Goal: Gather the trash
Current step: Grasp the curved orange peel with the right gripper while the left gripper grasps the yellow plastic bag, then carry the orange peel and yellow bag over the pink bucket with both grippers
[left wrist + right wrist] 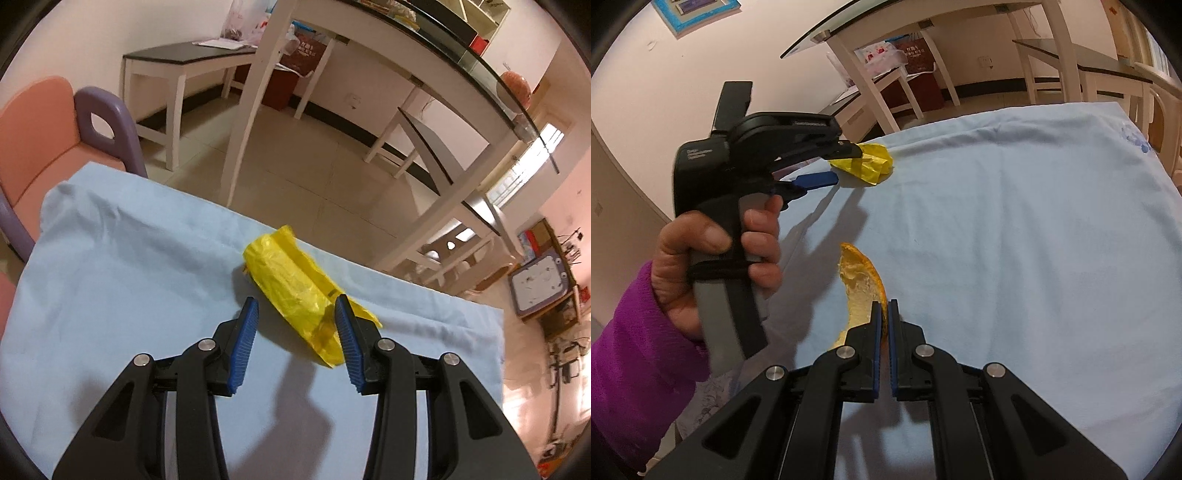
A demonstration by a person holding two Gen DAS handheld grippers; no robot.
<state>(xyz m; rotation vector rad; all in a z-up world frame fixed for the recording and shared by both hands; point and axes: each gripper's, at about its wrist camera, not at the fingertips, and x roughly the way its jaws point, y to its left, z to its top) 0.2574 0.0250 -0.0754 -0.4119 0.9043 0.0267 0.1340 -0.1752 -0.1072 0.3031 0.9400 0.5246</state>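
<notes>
Peel (pixel 862 291): curved, orange rind, pale pith | bag (pixel 295 284): yellow, crumpled

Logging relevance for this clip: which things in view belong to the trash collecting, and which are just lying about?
Part of the job:
- yellow plastic bag, between the open left gripper fingers
- orange peel, pinched by the right gripper

Just there:
- blue cloth under both
- pink chair
- white dining table
- red bag beneath it
</notes>
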